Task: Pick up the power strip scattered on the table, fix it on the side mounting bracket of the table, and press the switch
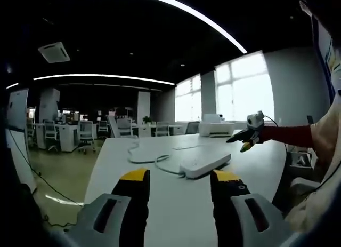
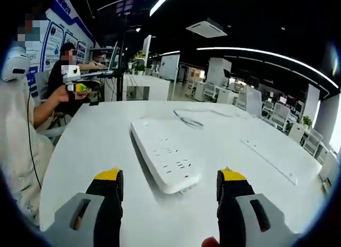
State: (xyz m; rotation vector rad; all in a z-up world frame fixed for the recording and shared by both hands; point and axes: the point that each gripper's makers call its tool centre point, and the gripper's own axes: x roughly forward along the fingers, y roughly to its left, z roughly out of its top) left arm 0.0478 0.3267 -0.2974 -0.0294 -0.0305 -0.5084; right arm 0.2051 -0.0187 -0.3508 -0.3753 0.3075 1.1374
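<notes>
Power strip [image 2: 164, 154] lies flat on the table [image 2: 96, 145] (untouched), just ahead of both grippers; left gripper [image 1: 180, 178] and right gripper [image 2: 169, 181] spread.

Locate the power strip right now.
The white power strip lies flat on the white table, just ahead of the open right gripper; in the left gripper view it sits beyond the left gripper.
</notes>
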